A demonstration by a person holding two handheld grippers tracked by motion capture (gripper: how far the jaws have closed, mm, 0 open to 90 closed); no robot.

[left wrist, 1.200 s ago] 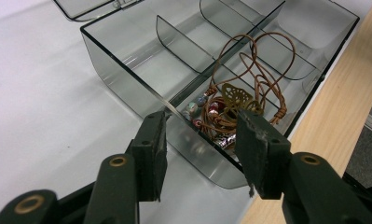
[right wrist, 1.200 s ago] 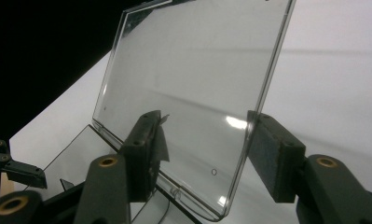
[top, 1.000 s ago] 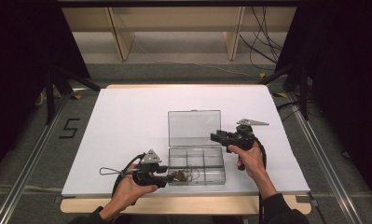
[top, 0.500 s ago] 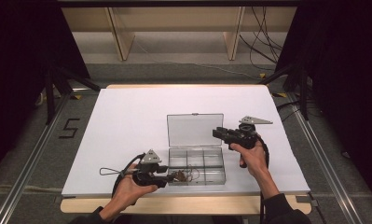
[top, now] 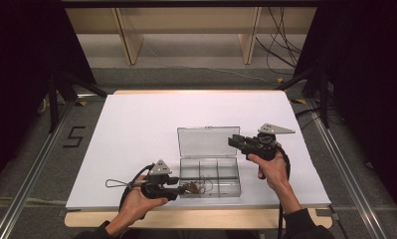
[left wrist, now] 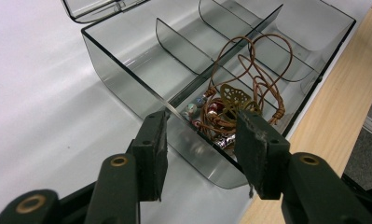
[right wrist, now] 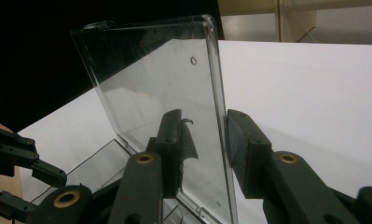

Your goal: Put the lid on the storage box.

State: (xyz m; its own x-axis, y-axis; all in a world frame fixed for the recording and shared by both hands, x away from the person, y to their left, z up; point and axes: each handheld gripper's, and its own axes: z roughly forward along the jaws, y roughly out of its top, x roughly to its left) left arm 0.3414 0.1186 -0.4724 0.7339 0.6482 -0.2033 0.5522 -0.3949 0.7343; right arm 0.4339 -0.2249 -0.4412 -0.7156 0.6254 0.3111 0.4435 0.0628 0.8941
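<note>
1 white table [top: 151, 129]. 1 clear box [top: 209, 177] near front edge, 6 compartments, 1 lid [top: 207, 142] upright. 1 necklace [left wrist: 235, 105] in box's front-left compartment. Right gripper [right wrist: 203, 135]: jaws apart, straddling lid edge. Left gripper [left wrist: 200, 154]: jaws apart over box corner.

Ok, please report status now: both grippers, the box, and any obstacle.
Left gripper open at the clear box front wall. Right gripper open around the raised lid edge. Necklace inside front compartment. Nothing in the way.
</note>
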